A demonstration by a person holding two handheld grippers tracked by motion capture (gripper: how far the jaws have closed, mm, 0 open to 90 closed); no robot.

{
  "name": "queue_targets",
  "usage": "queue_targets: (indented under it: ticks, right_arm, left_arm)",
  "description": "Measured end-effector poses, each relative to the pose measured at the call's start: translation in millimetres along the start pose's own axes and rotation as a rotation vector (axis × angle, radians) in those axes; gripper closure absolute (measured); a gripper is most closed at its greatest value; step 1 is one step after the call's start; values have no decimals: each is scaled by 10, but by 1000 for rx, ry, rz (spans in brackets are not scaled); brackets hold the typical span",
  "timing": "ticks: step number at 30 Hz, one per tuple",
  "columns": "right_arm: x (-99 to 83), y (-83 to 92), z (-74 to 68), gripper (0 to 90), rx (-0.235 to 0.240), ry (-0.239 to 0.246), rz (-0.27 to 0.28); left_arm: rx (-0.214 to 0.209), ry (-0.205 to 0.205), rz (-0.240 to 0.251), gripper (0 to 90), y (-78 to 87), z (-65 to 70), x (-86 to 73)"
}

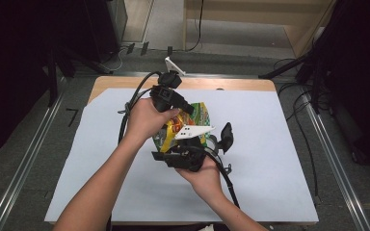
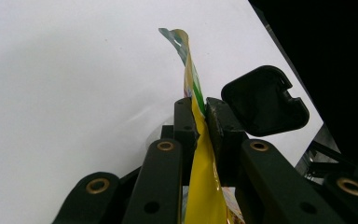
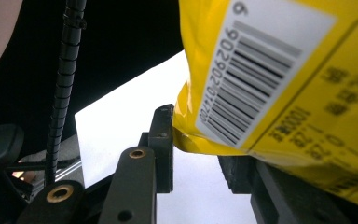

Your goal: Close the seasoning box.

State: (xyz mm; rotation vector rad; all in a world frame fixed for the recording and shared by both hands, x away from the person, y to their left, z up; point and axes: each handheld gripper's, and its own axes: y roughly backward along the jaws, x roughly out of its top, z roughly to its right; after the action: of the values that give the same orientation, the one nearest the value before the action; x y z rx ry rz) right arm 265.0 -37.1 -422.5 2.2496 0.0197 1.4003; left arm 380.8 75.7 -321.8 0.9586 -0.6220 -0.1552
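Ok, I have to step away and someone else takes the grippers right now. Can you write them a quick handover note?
Left claw: shut on the snack bag's flat edge, above the white sheet.
Right claw: around the bag's barcode corner; one pad touches it, the other is hidden behind the bag, so a firm grip can't be confirmed.
Bag: lifted off the table between both claws, looks sealed as far as the views show.
Done: bag picked up and held in both claws.
Left: probably opening it or setting it down; check the right grip first.

Hands and both tools cover most of the snack bag (image 1: 198,114); in the right gripper view the bag (image 3: 279,93) runs off toward two o'clock, print too blurred to read.
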Motion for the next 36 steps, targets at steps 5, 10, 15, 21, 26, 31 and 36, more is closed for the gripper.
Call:
queue_targets:
  ticks: [5, 10, 15, 21, 26, 31, 36]
  right_arm:
    - [-4, -1, 2, 700, 2, 1, -4]
    - [-13, -5, -5, 700, -2, 4, -9]
    - [-25, -13, 1, 699, -5, 6, -18]
    - [-28, -5, -1, 700, -9, 5, -17]
    - [-30, 5, 0, 700, -10, 5, -18]
    - [-30, 5, 3, 700, -8, 5, -20]
    - [-30, 0, 0, 700, -9, 7, -20]
  left_arm:
    - [1, 3, -3, 833, -6, -12, -1]
    - [-3, -1, 3, 832, -4, -15, -22]
    - [-16, 8, 2, 832, -20, -59, -31]
    - [-17, 4, -1, 832, -24, -29, -25]
    - [-14, 0, 0, 832, -29, -21, -23]
    - [-14, 3, -2, 832, -31, -30, -22]
    - [-13, 2, -1, 832, -29, -25, -25]
